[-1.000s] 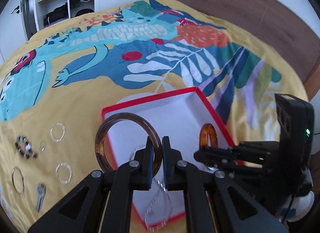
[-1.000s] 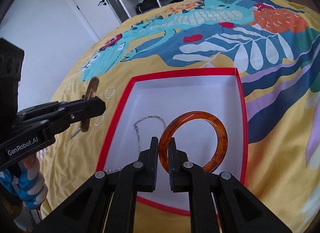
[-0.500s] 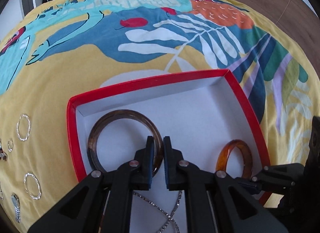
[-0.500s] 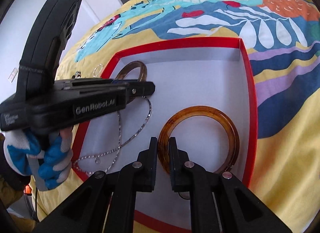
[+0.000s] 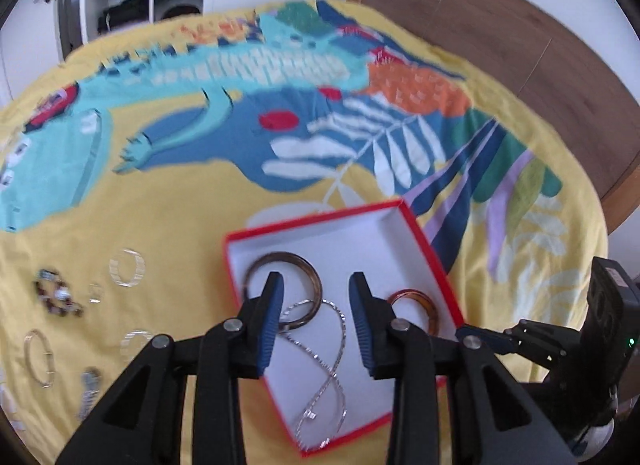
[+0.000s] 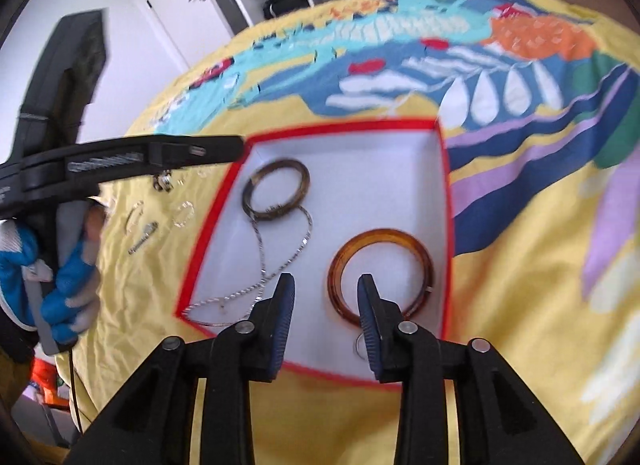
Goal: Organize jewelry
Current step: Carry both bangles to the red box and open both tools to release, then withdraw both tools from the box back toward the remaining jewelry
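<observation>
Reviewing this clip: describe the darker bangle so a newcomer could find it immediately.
Start at the red-rimmed white box on the yellow patterned bedspread. Three pieces lie inside; the dark brown bangle sits in the far left part, a silver chain necklace trailing from under it. Its neighbour, the amber bangle, is brighter, translucent orange and lies nearer the right gripper.

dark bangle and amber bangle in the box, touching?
Apart. Right wrist view: dark bangle and amber bangle lie separately, bare white box floor between them.
</observation>
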The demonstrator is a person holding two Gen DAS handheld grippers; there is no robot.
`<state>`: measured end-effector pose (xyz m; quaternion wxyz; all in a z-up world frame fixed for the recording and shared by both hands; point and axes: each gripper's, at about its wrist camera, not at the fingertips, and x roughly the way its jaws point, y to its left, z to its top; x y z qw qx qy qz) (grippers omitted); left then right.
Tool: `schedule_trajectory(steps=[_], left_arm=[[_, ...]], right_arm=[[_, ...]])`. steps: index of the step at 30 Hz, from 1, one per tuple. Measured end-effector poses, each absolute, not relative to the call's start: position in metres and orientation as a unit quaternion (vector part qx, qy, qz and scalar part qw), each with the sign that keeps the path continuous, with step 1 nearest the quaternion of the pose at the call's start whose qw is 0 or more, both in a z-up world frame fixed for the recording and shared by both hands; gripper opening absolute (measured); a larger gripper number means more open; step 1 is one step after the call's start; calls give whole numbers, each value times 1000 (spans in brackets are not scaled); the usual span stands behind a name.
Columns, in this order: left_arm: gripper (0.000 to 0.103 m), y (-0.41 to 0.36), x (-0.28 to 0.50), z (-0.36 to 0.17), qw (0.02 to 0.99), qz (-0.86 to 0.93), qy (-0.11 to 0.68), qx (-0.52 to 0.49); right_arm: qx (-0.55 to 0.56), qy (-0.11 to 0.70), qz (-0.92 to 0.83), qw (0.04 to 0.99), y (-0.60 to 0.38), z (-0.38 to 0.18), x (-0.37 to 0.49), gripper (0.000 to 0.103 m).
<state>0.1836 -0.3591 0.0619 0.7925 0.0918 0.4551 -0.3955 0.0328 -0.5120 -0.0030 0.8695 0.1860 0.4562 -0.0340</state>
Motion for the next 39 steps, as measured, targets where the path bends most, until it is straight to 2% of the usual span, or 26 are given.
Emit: schedule_trajectory(steps=[8,17,23,29,39], left_arm=[[32,-227,155,161,852,-332,385,123],[36,-68,116,199,895,-240,361,104],[36,-5,96,192,904,-209,361,89],[36,26,93,178,908,-194,366,61],[36,32,132,107,891,-176,415,55]], right_arm=[[174,393,-32,902,-467,79,-3,37],[171,345,8,923,-386,131,-25,39],[167,345,30,923,-340,135,-26,39],[170,351,39,920,-313,127,-22,39],[177,389,51,903,-286,79,24,39]])
